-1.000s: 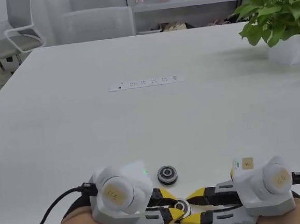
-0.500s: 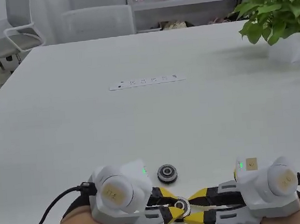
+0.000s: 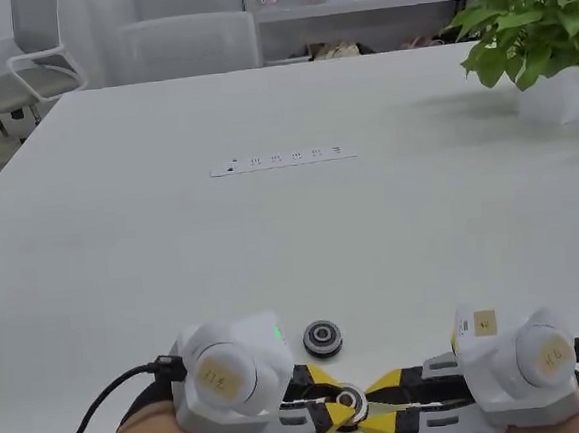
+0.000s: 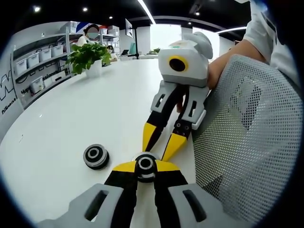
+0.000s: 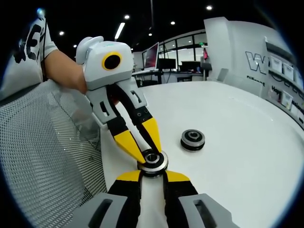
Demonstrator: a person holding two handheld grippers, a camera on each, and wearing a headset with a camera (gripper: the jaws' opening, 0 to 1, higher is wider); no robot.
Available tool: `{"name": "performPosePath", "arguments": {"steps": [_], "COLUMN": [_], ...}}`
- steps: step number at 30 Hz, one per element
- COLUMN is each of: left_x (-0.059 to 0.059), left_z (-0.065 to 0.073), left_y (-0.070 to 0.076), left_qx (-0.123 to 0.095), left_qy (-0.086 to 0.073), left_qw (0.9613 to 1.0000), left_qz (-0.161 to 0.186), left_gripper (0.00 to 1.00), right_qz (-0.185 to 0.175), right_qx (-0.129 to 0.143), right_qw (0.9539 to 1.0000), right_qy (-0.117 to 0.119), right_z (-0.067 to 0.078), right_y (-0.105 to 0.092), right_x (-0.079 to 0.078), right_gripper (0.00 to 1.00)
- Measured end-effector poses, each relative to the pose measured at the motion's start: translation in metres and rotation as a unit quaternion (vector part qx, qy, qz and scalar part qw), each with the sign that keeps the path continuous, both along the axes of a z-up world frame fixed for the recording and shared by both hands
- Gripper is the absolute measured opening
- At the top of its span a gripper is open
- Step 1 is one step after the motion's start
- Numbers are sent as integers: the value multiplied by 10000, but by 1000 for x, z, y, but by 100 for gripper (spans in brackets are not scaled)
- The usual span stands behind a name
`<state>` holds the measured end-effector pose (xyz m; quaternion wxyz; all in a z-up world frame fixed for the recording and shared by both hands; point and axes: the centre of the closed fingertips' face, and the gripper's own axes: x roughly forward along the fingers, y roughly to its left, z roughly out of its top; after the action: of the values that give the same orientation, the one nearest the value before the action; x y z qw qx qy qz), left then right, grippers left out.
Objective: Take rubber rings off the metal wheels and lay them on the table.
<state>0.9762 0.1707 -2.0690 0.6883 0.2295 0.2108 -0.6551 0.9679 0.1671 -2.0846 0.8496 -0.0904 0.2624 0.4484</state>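
A small metal wheel with a black rubber ring (image 3: 346, 403) is held just above the near edge of the white table (image 3: 292, 246), between both grippers. My left gripper (image 3: 334, 407) comes in from the left and my right gripper (image 3: 363, 404) from the right, yellow tips meeting on the wheel. In the left gripper view my own jaws (image 4: 146, 167) flank the wheel (image 4: 146, 164), and the right gripper (image 4: 155, 153) touches it from above. The right gripper view shows the same wheel (image 5: 153, 161) at my own tips (image 5: 153, 176). A second wheel (image 3: 322, 337) lies flat on the table just beyond.
A white power strip (image 3: 283, 160) lies mid-table. A potted plant (image 3: 530, 17) stands at the far right corner. Office chairs (image 3: 33, 81) are beyond the table's far left edge. A mesh chair back (image 4: 242, 137) is close behind the grippers.
The right gripper has drifted slightly right and toward the person. The held wheel and the loose wheel have stayed where they were.
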Motion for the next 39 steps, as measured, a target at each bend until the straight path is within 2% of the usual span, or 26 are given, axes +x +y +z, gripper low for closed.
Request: {"name": "performPosePath", "arguments": {"steps": [12, 18, 22, 24, 25, 27, 30, 32, 33, 36, 39], "left_x": [0, 0, 0, 0, 1, 0, 1, 1, 1, 1, 0], "left_z": [0, 0, 0, 0, 0, 0, -1, -1, -1, -1, 0], "left_y": [0, 0, 0, 0, 0, 0, 0, 0, 0, 0, 0], "left_qx": [5, 14, 14, 13, 12, 10, 8, 7, 5, 4, 2], "left_qy": [11, 3, -3, -6, -6, -5, -4, -4, -3, -3, -2], "left_qw": [10000, 10000, 10000, 10000, 10000, 10000, 10000, 10000, 10000, 10000, 10000], "left_qz": [39, 53, 48, 43, 42, 39, 37, 35, 36, 38, 42], "left_gripper": [8, 8, 8, 8, 8, 8, 8, 8, 8, 8, 8], "right_qz": [-35, -8, 26, -54, -123, -194, -18, 74, 120, 137, 120], "right_qx": [-56, -123, -210, -185, -199, -117, -167, -45, -70, -121, 15], "right_qw": [10000, 9999, 9998, 9997, 9997, 9997, 9999, 10000, 9999, 9998, 9998], "right_qy": [69, 98, 72, 134, 93, 23, -8, 1, -36, -95, -165], "right_z": [1, 0, -1, 0, 0, 1, 0, 2, 2, 2, 5], "right_y": [-1, -1, -2, -4, -7, -8, -5, 3, 5, 4, 7], "right_x": [-2, -5, -5, -4, -1, 3, 0, -1, -1, 3, 9], "right_gripper": [9, 0, 0, 0, 0, 10, 12, 23, 26, 29, 33]}}
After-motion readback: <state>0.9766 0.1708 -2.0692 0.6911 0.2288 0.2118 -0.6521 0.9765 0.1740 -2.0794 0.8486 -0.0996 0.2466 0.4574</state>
